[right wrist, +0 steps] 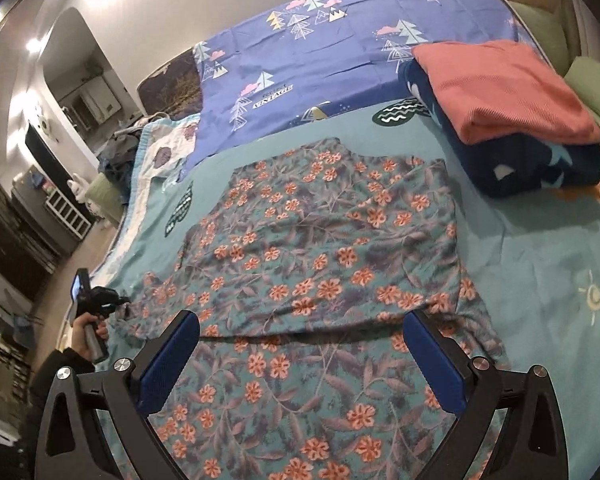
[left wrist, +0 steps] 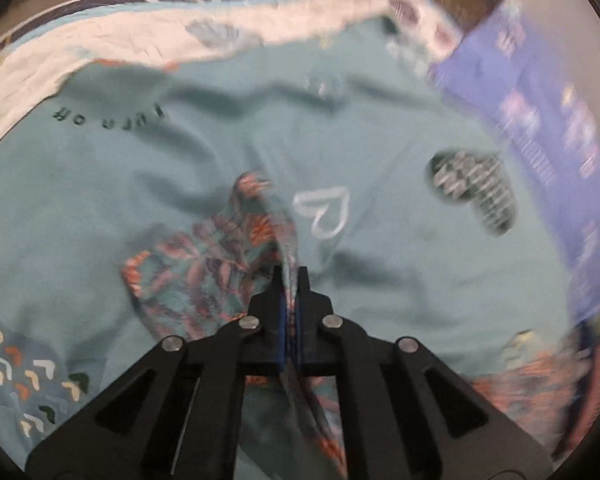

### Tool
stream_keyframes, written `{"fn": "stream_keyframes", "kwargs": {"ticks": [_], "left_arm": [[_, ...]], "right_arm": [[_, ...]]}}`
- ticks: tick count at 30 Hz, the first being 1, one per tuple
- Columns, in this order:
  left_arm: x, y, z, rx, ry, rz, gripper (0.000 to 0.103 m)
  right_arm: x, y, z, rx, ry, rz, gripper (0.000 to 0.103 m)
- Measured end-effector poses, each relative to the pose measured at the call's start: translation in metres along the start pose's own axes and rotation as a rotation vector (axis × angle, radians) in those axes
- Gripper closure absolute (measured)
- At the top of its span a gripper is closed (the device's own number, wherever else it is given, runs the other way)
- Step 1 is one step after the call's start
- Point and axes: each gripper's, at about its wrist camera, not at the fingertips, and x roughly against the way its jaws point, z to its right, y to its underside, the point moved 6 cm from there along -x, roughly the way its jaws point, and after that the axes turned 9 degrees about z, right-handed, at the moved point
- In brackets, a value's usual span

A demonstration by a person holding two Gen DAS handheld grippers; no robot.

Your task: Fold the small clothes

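- The floral garment [right wrist: 320, 264] lies spread on the teal sheet [right wrist: 540, 264] of the bed, with its near part doubled over so a fold edge runs across between the right gripper's fingers.
- The right gripper [right wrist: 300, 354] hovers over the near part of the garment, its blue-padded fingers [right wrist: 168, 364] set wide apart, holding nothing.
- The left gripper [left wrist: 290, 280] is closed tight on a bunched edge of the garment [left wrist: 204, 264], the cloth pinched between its pads and lifted off the sheet [left wrist: 100, 200].
- In the right view this gripper [right wrist: 100, 300] sits at the garment's left edge, in a hand.
- A folded stack, red cloth [right wrist: 504, 88] on navy cloth [right wrist: 540, 164], rests well apart at the far right.
- A purple sheet [right wrist: 340, 52] covers the far end of the bed.
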Motion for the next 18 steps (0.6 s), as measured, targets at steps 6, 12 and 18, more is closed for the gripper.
{"fn": "stream_keyframes", "kwargs": {"ticks": [6, 12, 18], "left_arm": [[0.083, -0.016, -0.001, 0.119, 0.287, 0.104, 0.099], [0.16, -0.011, 0.071, -0.019, 0.494, 0.169, 0.099], [0.214, 0.041, 0.167, -0.268, 0.674, 0.18, 0.099]], "right_arm": [[0.001, 0.006, -0.021, 0.019, -0.058, -0.004, 0.0], [-0.005, 0.013, -0.044, 0.013, -0.121, -0.027, 0.0], [0.008, -0.001, -0.072, 0.027, -0.211, -0.008, 0.0]]}}
